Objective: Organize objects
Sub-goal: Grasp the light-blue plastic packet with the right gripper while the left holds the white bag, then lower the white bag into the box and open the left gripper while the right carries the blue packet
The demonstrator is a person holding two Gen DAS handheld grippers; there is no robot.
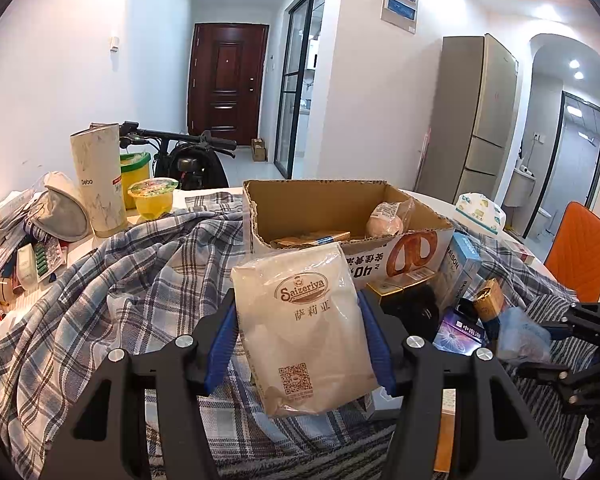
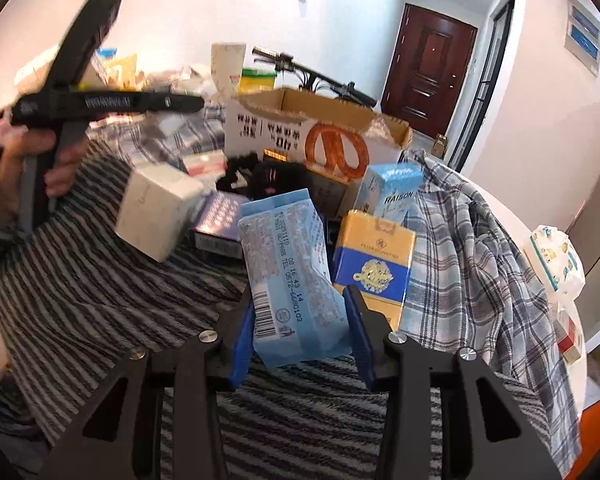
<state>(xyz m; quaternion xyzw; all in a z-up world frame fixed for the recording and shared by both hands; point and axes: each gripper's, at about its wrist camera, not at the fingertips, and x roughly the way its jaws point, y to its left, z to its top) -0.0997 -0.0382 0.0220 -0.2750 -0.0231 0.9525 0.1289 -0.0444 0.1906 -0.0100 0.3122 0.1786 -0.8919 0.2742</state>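
L gripper (image 1: 300, 344) clamped on white crinkly Saizeriya plastic packet (image 1: 304, 328), held near side of open brown cardboard box (image 1: 324, 200). R gripper (image 2: 300, 320) clamped on light-blue foil packet (image 2: 288, 276), over striped cloth. Step: 2 pickups done. Next: carry both far, drop in box.

The white packet (image 1: 304, 328) reads "Saizeriya" with 萨莉亚 beneath and a QR code near its bottom. The tall marbled box (image 1: 99, 184) says "Debo". The carton (image 1: 404, 256) shows a pretzel and "40". A pale blue box (image 2: 394, 192) reads "RAISON". The blue pouch (image 2: 288, 276) carries a barcode and "TEL 0572-6680103".
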